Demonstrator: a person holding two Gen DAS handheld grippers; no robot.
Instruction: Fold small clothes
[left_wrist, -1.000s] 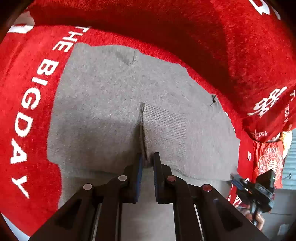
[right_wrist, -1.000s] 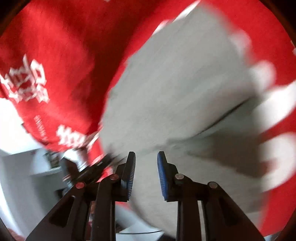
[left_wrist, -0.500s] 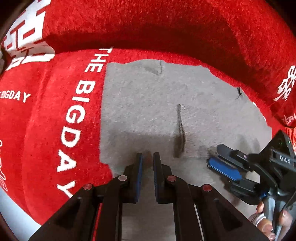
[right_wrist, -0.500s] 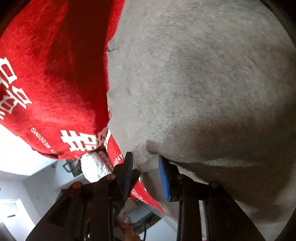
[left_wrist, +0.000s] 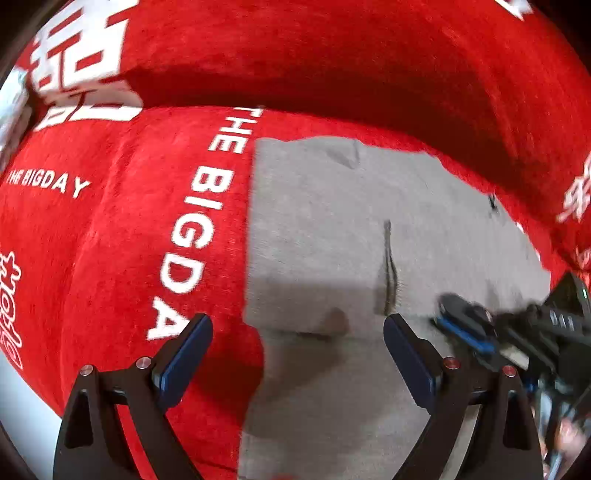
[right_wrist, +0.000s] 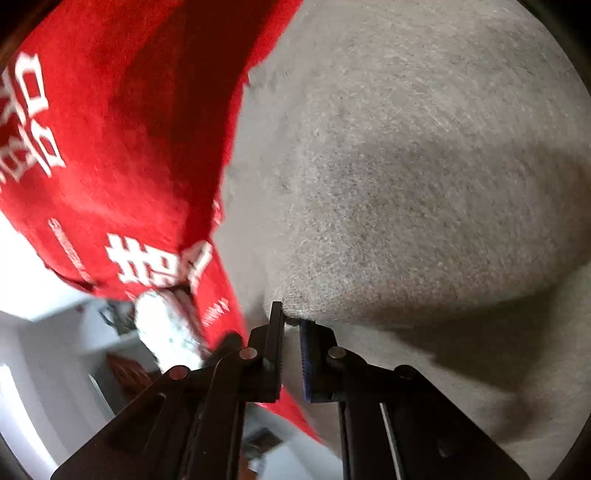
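A grey knit garment (left_wrist: 332, 229) lies folded on a red plush cover (left_wrist: 110, 236) with white lettering. My left gripper (left_wrist: 297, 339) is open and empty, its jaws wide apart just above the near folded edge. My right gripper (right_wrist: 291, 325) is shut on a folded edge of the grey garment (right_wrist: 406, 166), which fills most of the right wrist view. The right gripper also shows in the left wrist view (left_wrist: 465, 328), low at the right, at the garment's near right edge.
The red cover's raised back (left_wrist: 332, 66) rises behind the garment. In the right wrist view the red cover's edge (right_wrist: 140, 258) hangs at the left, with a white room and floor (right_wrist: 44, 369) beyond and below it.
My left gripper has let go of the garment's ribbed edge and opened wide. My right gripper has closed on the garment's folded edge.
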